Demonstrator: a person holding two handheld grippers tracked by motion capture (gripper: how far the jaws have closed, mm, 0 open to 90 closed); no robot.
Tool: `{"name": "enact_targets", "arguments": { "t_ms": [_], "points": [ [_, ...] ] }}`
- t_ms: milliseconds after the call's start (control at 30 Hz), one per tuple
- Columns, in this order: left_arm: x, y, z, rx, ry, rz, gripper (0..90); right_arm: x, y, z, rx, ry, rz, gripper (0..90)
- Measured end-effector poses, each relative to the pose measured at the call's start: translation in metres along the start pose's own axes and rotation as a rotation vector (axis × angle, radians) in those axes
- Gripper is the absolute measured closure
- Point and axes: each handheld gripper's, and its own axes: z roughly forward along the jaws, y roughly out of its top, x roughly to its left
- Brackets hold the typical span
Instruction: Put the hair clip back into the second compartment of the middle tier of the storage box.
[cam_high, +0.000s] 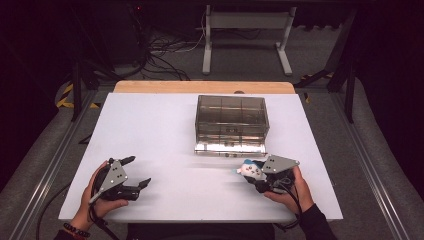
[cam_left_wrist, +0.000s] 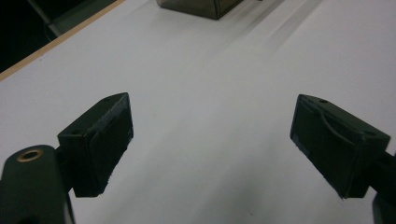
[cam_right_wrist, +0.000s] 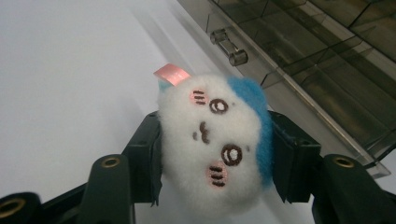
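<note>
- Jaws of the right gripper (cam_right_wrist: 212, 154) pinch a small plush toy (cam_right_wrist: 215, 144), one pad pressed into each side of its white fur, low in the middle of the right gripper view.
- Toy face points at the camera: white fluff, pink cheeks, a blue patch along its right edge and a pink tag (cam_right_wrist: 172, 74) sticking out at its upper left.
- In the high view, the right gripper (cam_high: 257, 175) and the toy (cam_high: 250, 170) sit at the lower right of the table (cam_high: 160, 130), just in front of the box (cam_high: 231, 120).
- Left gripper (cam_high: 135, 172) rests at the lower left of the high view with its jaws spread wide and nothing between them; bare white table lies under the left gripper (cam_left_wrist: 210, 140) in its own view.
- The box is smoky clear plastic, split into compartments by inner walls; the cells I can see hold nothing, though the tint hides some corners.
- A flat panel with a small handle (cam_right_wrist: 229, 46) lies at the box's near side, toward the upper right of the right gripper view; I cannot tell whether it is a lid or a drawer front.
- Risk, as I judge it: the fluff squashes easily, so the toy could slip or twist out of the pinch on the way over.
- Another risk: it could catch on the box's rim or an inner wall and land across two cells.
</note>
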Motion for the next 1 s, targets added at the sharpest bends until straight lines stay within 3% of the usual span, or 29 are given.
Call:
{"name": "enact_targets", "arguments": {
  "t_ms": [300, 1000],
  "points": [
    [0.001, -0.001, 0.001, -0.001, -0.004, -0.010, 14.5, 0.000, 0.007, -0.007, -0.053, -0.012, 0.006, 44.6],
    [0.001, -0.003, 0.000, 0.000, -0.008, -0.021, 14.3, -0.006, 0.016, -0.022, -0.167, -0.097, 0.038, 44.7]
  ]
}}
